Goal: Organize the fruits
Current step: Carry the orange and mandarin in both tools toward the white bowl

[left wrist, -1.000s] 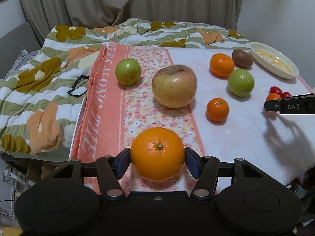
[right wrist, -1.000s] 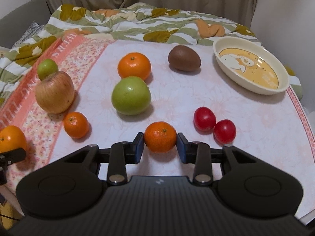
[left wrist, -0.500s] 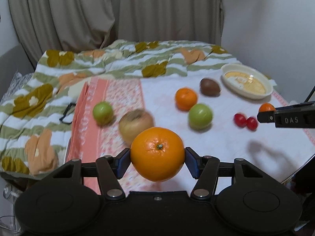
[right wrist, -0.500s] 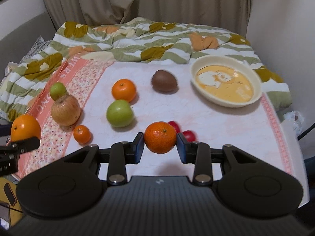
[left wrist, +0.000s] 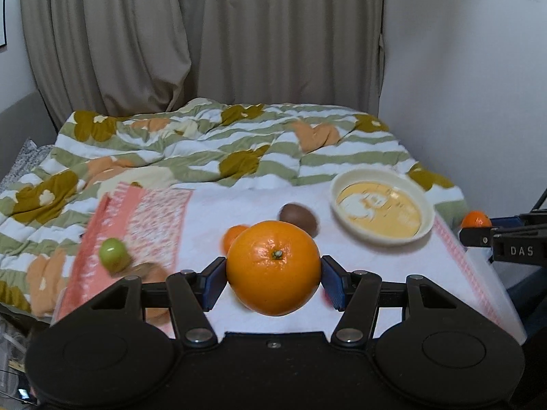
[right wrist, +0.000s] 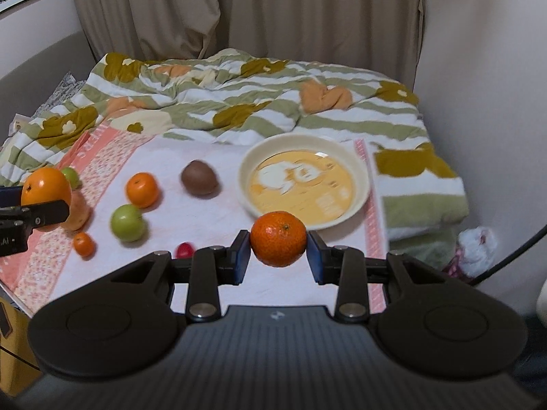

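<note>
My left gripper (left wrist: 273,278) is shut on a large orange (left wrist: 273,268), held in the air above the cloth-covered table (left wrist: 239,201). That orange (right wrist: 46,184) also shows at the left edge of the right wrist view. My right gripper (right wrist: 277,256) is shut on a small mandarin (right wrist: 278,238), lifted just in front of the cream bowl (right wrist: 359,171). The same mandarin (left wrist: 476,219) appears at the right edge of the left wrist view. The bowl (left wrist: 425,218) holds no fruit.
On the table lie a brown kiwi (right wrist: 199,181), a mandarin (right wrist: 142,189), a green apple (right wrist: 127,222), a tiny mandarin (right wrist: 83,243), a red tomato (right wrist: 184,249), a small green fruit (left wrist: 112,253) and a partly hidden yellowish apple (right wrist: 78,213). A flowered duvet (right wrist: 239,102) lies behind.
Both grippers rose and pulled back from the table with their fruit still gripped. The table fruits now look smaller and farther, and the bowl has come closer to the middle of both views.
</note>
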`<state>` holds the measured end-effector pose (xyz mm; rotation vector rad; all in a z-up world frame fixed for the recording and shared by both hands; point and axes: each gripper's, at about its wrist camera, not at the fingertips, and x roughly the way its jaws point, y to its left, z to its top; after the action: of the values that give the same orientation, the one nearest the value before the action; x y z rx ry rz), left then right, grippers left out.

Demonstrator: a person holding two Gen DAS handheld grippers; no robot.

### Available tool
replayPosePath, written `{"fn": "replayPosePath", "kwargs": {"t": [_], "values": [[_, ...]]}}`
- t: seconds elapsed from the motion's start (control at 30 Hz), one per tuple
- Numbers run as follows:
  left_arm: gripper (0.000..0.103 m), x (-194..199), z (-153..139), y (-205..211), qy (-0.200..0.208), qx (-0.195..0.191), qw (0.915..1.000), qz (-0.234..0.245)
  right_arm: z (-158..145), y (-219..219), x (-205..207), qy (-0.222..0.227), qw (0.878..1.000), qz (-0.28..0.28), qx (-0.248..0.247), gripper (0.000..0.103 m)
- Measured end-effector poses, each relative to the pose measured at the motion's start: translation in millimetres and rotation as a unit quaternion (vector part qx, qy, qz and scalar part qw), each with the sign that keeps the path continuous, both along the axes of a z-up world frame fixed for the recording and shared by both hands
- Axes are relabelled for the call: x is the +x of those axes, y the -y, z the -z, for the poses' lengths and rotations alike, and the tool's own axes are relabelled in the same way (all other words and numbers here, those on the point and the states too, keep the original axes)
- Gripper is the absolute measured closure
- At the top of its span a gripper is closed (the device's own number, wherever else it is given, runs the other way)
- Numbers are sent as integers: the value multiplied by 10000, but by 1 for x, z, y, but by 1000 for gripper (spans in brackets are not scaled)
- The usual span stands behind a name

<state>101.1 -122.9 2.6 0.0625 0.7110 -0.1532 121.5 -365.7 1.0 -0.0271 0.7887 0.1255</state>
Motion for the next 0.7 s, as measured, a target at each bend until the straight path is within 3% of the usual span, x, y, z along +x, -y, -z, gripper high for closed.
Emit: {"fn": "replayPosePath", "kwargs": {"t": [0.33,0.7], "values": [[40,67,-5,66,-63,-18,9996,267,0,58,57,-14,10000,2,-36,52],[40,178,27,123,-466,22,9954,842,25,88,143,-257,9993,255,91,52]]}}
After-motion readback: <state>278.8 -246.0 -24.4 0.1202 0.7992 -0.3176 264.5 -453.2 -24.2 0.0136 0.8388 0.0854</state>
